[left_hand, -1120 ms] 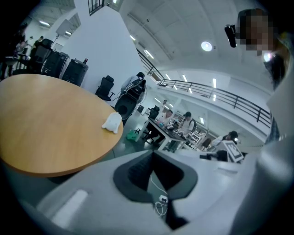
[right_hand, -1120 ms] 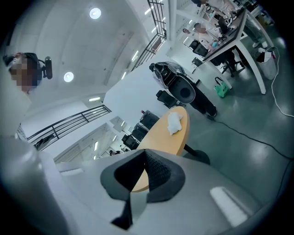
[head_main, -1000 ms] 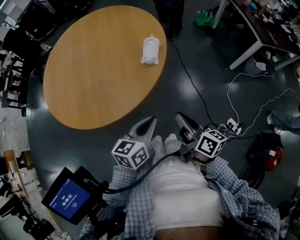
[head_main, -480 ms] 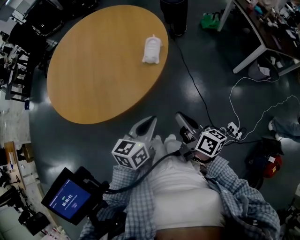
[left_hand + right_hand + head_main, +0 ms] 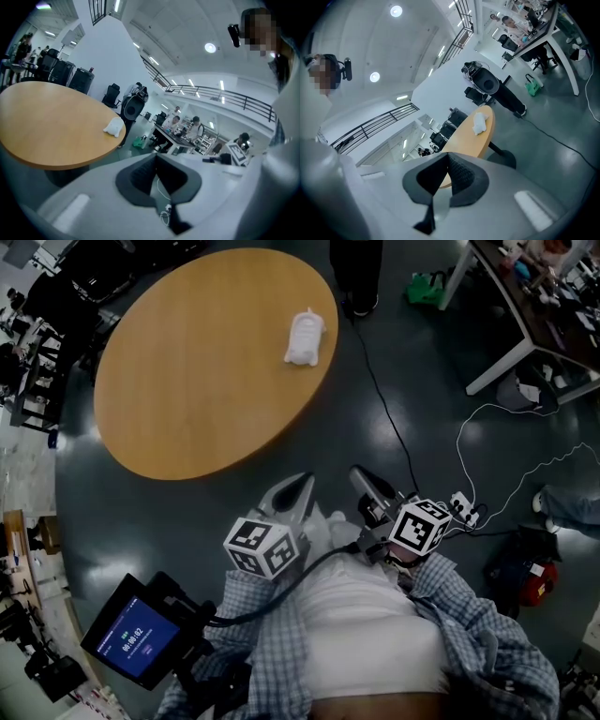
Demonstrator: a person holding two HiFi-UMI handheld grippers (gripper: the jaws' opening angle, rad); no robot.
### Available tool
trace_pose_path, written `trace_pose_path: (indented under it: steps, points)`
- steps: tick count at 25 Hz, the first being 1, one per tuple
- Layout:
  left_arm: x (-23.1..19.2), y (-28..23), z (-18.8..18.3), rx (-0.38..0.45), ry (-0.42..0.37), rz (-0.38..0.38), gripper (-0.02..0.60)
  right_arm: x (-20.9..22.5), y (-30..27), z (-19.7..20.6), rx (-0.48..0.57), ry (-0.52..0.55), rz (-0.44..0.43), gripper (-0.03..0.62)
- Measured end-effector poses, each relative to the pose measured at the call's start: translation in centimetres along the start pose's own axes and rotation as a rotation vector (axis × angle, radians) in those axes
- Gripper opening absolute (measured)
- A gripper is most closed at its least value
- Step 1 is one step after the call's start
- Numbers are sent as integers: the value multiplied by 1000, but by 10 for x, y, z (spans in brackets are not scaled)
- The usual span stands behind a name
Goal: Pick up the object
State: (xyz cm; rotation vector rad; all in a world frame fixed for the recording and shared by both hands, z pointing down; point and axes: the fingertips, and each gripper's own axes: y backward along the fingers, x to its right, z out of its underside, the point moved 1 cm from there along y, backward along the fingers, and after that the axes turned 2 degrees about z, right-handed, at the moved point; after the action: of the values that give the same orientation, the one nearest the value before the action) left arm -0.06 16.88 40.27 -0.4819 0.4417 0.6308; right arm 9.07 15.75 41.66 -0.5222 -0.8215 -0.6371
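Note:
A small white soft object lies on the far right part of a round wooden table. It also shows in the left gripper view as the white object near the table's edge. In the right gripper view the white object sits far off on the table. My left gripper and right gripper are held close to my body over the floor, well short of the table. Both are shut with nothing in them.
A black cable runs across the dark floor to a power strip with white cords. A white-legged desk stands at the upper right. A person's legs are behind the table. A small screen hangs at my lower left.
Both grippers stay where they were, shut. Only the head view has drifted slightly, so the table and the desk sit a little differently in the picture.

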Motion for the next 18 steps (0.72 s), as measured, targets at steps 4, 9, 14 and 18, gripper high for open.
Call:
trace_pose_path:
  steps: [4,9,14,18]
  points:
    - [-1,0,0,5,3,-2,3,2,-1,-1,4,-1,6,6]
    - [-1,-2,-2,7,6,-2,3,-1,0,-5,1,10,8,6]
    - [-38,-36,-25,9,21,3,3,19,-43,-30,-2,11,26,6]
    - [-66,-48,-44,4,39,-2,3,24,-75,-42,-13,6,45,6]
